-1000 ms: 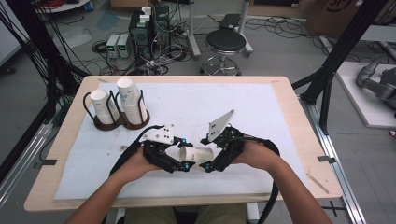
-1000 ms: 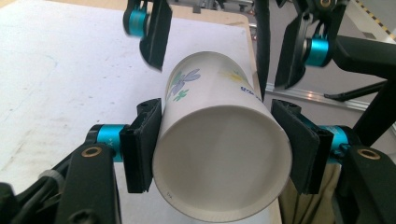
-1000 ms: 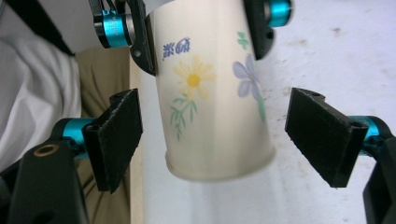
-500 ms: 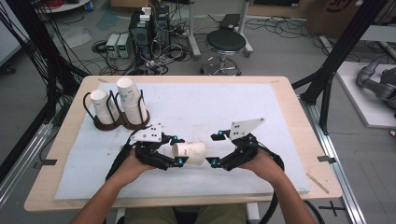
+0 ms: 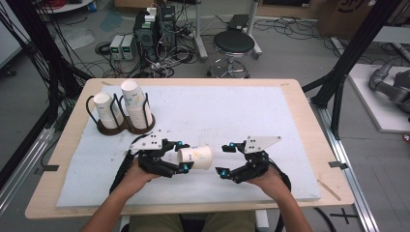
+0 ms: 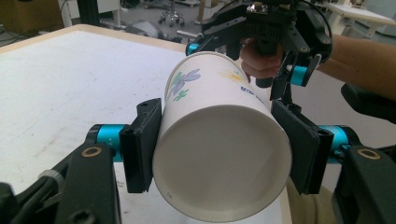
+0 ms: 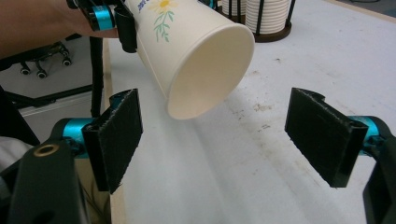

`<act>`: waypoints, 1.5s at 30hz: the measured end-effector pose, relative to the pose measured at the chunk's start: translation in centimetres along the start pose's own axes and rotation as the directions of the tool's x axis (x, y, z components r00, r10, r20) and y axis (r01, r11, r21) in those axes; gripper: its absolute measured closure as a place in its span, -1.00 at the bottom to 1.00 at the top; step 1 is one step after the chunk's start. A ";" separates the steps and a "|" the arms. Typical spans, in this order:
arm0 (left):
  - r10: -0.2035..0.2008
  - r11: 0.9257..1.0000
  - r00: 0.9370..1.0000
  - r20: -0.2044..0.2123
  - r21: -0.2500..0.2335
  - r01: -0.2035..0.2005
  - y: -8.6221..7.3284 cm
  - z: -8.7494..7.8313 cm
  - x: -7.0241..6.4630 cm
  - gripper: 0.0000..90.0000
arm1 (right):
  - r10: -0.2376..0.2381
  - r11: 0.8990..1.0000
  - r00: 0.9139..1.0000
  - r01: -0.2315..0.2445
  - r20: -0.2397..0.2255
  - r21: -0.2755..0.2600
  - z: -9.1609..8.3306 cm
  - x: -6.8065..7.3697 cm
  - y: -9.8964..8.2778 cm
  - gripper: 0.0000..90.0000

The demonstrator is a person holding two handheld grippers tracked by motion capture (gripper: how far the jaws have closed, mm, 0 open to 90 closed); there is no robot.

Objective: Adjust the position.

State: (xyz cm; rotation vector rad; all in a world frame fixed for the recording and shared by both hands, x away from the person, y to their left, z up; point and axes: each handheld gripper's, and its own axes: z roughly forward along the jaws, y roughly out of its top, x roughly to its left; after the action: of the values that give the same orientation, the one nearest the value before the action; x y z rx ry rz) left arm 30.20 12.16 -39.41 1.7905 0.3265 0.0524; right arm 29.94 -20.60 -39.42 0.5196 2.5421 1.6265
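Note:
A white paper cup (image 5: 195, 157) with a flower print lies on its side in the air, just above the white mat (image 5: 232, 116). My left gripper (image 5: 182, 156) is shut on it, and in the left gripper view both pads (image 6: 144, 144) press the cup's wall (image 6: 219, 140) near its base. The cup's open mouth (image 7: 205, 70) faces my right gripper (image 5: 222, 159). That gripper (image 7: 219, 135) stands open, a short gap from the rim, with nothing between its pads (image 7: 322, 133).
At the table's far left, a dark wire holder (image 5: 123, 126) carries two stacks of paper cups (image 5: 135, 104). The mat covers most of the wooden table (image 5: 309, 121). Behind the table are a stool (image 5: 233, 46), floor electronics and black frame posts.
The right gripper has drawn away from the cup to the right and sunk lower; its jaws stand wide. The left gripper still holds the cup, shifted slightly.

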 end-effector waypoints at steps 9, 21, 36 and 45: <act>0.017 1.000 0.999 0.035 -0.017 -0.016 -0.2 0.0 -0.4 -0.19 | -0.001 1.000 0.999 0.001 -0.038 -0.012 0.5 0.3 -0.1 -0.56; 0.024 0.998 0.997 0.070 -0.056 -0.020 -0.1 -0.2 -0.5 -0.18 | -0.003 0.999 0.996 -0.002 -0.089 -0.049 0.7 0.4 0.1 -0.56; 0.045 0.997 0.988 0.150 -0.073 -0.035 0.4 0.5 -1.1 -0.18 | -0.016 0.999 0.986 0.008 -0.167 -0.049 1.9 0.8 0.5 -0.57; 0.050 0.996 0.986 0.162 -0.078 -0.038 0.3 0.6 -1.1 -0.18 | -0.047 0.996 0.978 0.030 -0.205 -0.085 1.9 0.8 0.5 -0.39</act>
State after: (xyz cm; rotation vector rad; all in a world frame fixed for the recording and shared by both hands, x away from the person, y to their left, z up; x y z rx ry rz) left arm 29.35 11.29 -39.11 1.7155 0.1654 -0.0507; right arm 29.76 -18.49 -39.67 0.3067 2.5930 1.8510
